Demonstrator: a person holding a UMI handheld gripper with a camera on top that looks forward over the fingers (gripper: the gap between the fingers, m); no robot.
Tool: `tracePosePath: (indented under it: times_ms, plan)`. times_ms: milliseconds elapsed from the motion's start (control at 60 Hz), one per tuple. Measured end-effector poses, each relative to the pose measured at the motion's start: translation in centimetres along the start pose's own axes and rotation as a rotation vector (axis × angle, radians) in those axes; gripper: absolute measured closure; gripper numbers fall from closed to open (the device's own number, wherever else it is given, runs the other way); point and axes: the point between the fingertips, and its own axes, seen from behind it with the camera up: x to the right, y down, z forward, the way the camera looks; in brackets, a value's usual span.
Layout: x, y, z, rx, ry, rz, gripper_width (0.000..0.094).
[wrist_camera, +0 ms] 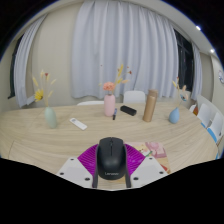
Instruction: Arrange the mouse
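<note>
Gripper view across a long wooden table (pixel 60 140). The black mouse (pixel 110 156) lies between the two fingers of the gripper (pixel 110 166), its tail end toward the camera and its nose pointing away. The magenta pads (pixel 91 158) flank it on either side and appear to touch its flanks, so the fingers are judged to be closed on the mouse, a hold that keeps it square while it is carried or set down. Beyond the mouse stand a pink vase (pixel 109 103), a tan bottle (pixel 150 105) to its right, and a dark phone (pixel 127 110) between them. Left of the mouse, farther off, lie a white remote (pixel 78 124) and a pale green vase (pixel 50 117). Whether the mouse rests on the table cannot be told.
</note>
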Motion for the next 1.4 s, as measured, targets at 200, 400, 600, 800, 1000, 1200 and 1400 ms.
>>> tracePosePath:
  times_ms: [200,400,600,800,1000,1200,1400]
  plan:
    - [9.7,4.2,8.9,-0.080,0.013,-0.019,0.0565]
    - [12.1,10.1,12.7,-0.179,-0.022,-0.026,0.0566]
    - [12.0,10.7,13.0,-0.168,-0.055,-0.034,0.0442]
    - [12.4,7.9,10.0,-0.134,-0.017,-0.020,0.0082]
    - [7.7,5.1,-0.3,-0.107,-0.046,-0.017,0.0084]
    - [-0.3,7.9,-10.1,-0.111,-0.129,0.014,0.0079]
    - [-5.5,12.3,-15.9,-0.135,-0.171,-0.065,0.0080]
